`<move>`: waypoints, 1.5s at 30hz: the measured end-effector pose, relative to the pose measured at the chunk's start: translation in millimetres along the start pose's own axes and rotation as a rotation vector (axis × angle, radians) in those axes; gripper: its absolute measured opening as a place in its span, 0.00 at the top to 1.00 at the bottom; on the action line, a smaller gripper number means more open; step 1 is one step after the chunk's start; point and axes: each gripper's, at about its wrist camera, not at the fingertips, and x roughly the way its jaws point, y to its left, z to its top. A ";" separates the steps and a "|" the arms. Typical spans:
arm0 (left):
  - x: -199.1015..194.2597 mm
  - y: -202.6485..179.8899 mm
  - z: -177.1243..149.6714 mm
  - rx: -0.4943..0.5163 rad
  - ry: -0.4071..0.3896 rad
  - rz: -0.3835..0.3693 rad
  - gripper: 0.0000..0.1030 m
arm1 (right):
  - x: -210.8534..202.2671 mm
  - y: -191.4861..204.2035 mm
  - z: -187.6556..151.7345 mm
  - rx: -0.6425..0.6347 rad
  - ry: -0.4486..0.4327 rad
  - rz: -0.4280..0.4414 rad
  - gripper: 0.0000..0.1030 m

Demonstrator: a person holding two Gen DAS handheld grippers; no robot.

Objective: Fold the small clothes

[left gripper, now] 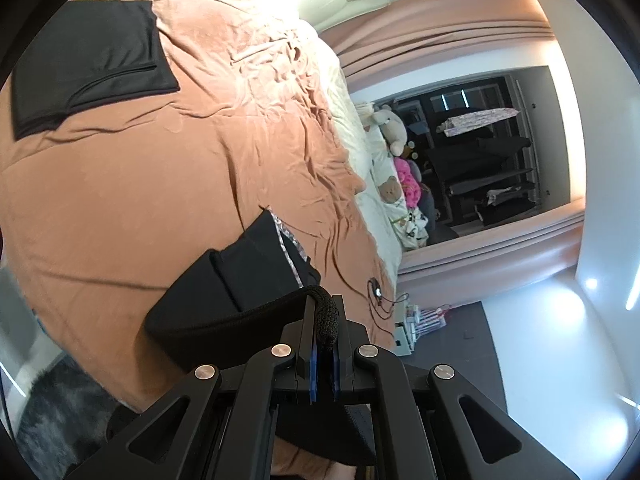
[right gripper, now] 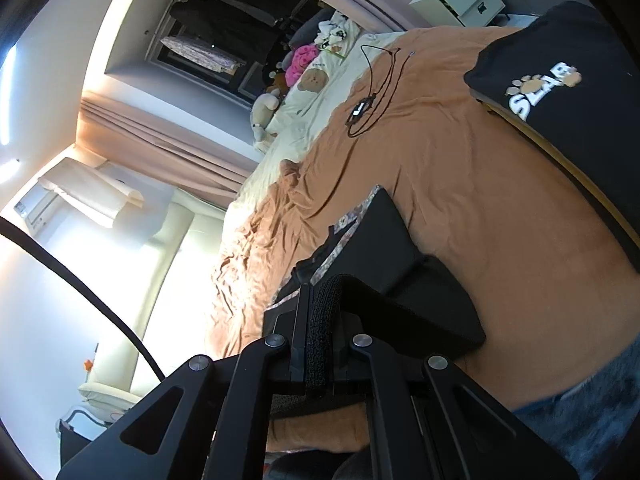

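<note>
Both grippers are working at the near edge of the bed [left gripper: 120, 208], which is covered by a rumpled orange-brown sheet [right gripper: 460, 184]. The left gripper [left gripper: 323, 320] is pinching the thick ribbed hem of a small black garment [left gripper: 240, 284]; its fingers [left gripper: 308, 344] are standing narrow, with the bunched hem sticking up between them. The right gripper [right gripper: 320, 320] is doing the same on its own side, its fingers [right gripper: 298, 336] closed tight around a band of ribbed black cloth.

The black garment [right gripper: 404, 280] is hanging between the two grippers and draping onto the sheet near the bed's near edge. A strip of pale patterned fabric [left gripper: 285, 240] is showing along its far side, also visible from the right wrist view [right gripper: 352, 220].

Toward one far corner of the bed, a folded black piece [left gripper: 88, 64] is lying flat on the sheet, well apart from the held garment. On the opposite side, a black top with a white and tan paw-print logo [right gripper: 560, 84] is resting near the bed's edge. A thin black cable with a small device [right gripper: 362, 110] is lying in loops farther up the sheet. Beyond it, soft toys [left gripper: 394, 128] are sitting by cream bedding at the head of the bed.
</note>
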 end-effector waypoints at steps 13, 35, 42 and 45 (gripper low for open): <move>101.9 -2.4 48.5 0.040 0.041 0.115 0.96 | 89.5 24.2 50.4 -0.022 0.066 -0.104 0.98; 244.0 12.0 107.1 0.118 0.115 0.279 0.96 | 213.5 28.1 116.1 -0.049 0.136 -0.239 0.98; 284.2 25.1 119.0 0.151 0.136 0.344 0.96 | 251.7 21.3 128.0 -0.072 0.173 -0.272 0.98; 300.5 31.4 125.0 0.174 0.152 0.375 0.96 | 265.6 17.8 132.3 -0.078 0.194 -0.284 0.98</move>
